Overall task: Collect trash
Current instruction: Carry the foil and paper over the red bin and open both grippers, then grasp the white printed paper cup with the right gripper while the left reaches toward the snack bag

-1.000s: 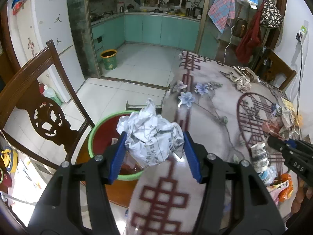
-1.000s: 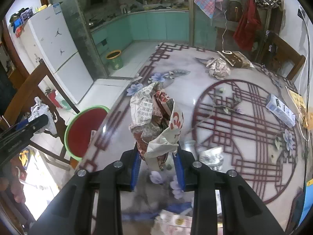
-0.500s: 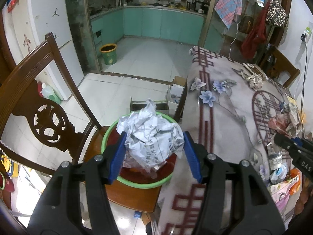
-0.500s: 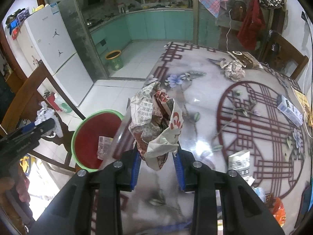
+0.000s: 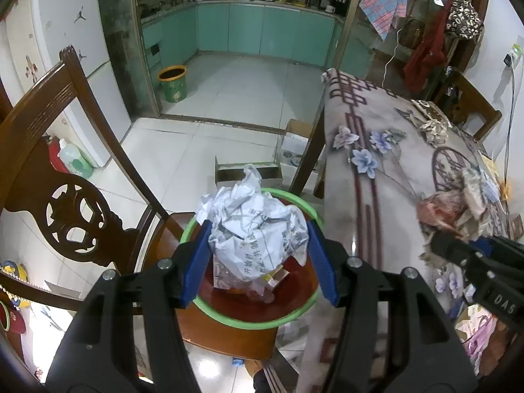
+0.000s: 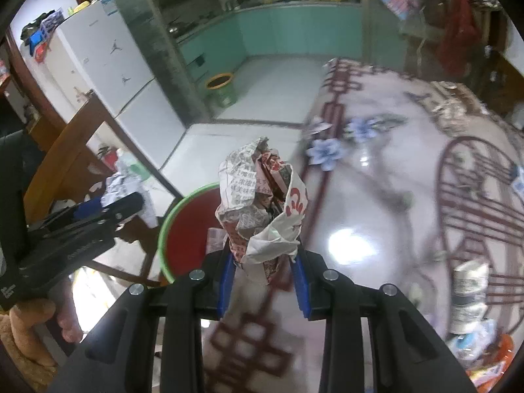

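Observation:
My left gripper [image 5: 258, 252] is shut on a crumpled white paper ball [image 5: 255, 229] and holds it above a red basin with a green rim [image 5: 294, 314] that stands on a wooden chair seat. Some small trash lies in the basin. My right gripper [image 6: 263, 271] is shut on a crumpled red-and-white newspaper wad [image 6: 262, 203] over the table edge, to the right of the same basin [image 6: 183, 229]. The left gripper also shows at the left of the right wrist view [image 6: 108, 209], and the right gripper at the right of the left wrist view [image 5: 439, 245].
The patterned table [image 5: 386, 196] still carries paper scraps [image 5: 435, 127] at the far end and wrappers [image 6: 468, 294] near the front right. A carved wooden chair back [image 5: 65, 177] rises left of the basin. Cardboard boxes [image 5: 249, 170] and a yellow-rimmed bin [image 5: 172, 83] stand on the tiled floor.
My left gripper has carried the white paper ball left off the table to above the basin. My right gripper has moved left with the newspaper wad toward the table edge near the basin.

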The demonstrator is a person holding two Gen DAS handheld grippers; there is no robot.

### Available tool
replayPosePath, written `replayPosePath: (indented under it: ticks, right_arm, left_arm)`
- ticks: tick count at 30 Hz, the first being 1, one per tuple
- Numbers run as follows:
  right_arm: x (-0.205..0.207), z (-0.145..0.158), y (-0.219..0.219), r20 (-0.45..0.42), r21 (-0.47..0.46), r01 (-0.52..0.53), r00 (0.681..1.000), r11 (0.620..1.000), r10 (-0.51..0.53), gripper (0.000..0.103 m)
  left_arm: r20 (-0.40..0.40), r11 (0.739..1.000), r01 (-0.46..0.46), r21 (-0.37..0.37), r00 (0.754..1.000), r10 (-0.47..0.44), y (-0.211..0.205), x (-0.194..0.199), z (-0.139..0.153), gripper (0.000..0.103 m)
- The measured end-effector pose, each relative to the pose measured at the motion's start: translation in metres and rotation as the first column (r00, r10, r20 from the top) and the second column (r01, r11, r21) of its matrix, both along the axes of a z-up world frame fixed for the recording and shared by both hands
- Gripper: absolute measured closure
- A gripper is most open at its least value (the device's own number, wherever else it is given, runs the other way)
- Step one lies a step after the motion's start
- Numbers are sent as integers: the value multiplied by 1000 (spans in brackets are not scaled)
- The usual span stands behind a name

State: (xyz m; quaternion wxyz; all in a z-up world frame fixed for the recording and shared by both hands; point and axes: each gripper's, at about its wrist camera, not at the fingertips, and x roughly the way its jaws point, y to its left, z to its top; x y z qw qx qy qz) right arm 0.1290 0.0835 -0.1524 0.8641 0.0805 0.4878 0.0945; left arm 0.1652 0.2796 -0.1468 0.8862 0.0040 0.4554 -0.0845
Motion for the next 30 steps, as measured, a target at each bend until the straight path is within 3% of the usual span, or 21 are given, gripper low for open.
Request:
replayPosePath:
  ticks: [5, 8, 10, 22, 25, 30]
  right_arm:
    - [17, -2, 22, 6, 40, -42, 999, 998, 42, 53]
    - [25, 1, 31, 26, 22, -57, 998, 998, 56, 41]
    - [28, 5, 33, 45, 4, -59, 997, 998, 59, 41]
    - [-2, 16, -9, 57, -6, 12, 998, 1000, -12, 38]
    - [-19, 12, -24, 49, -45, 24, 999, 999, -22, 38]
    - [-46, 7, -68, 23, -25, 100, 995, 995, -99, 38]
  left_arm:
    - [-31, 999, -21, -25, 999, 21, 18, 13, -8, 40]
    - [-47, 998, -40, -54, 998, 37, 28, 18, -11, 25]
    - [-57, 997, -48, -65, 997, 44, 31, 21, -13, 22]
    - [-41, 996, -26, -82, 999, 23, 16, 0, -6, 21]
    - [-45, 999, -3, -54, 999, 0, 0, -10, -10, 21]
    - [-46, 997, 64, -54, 997, -66, -46, -24, -10, 21]
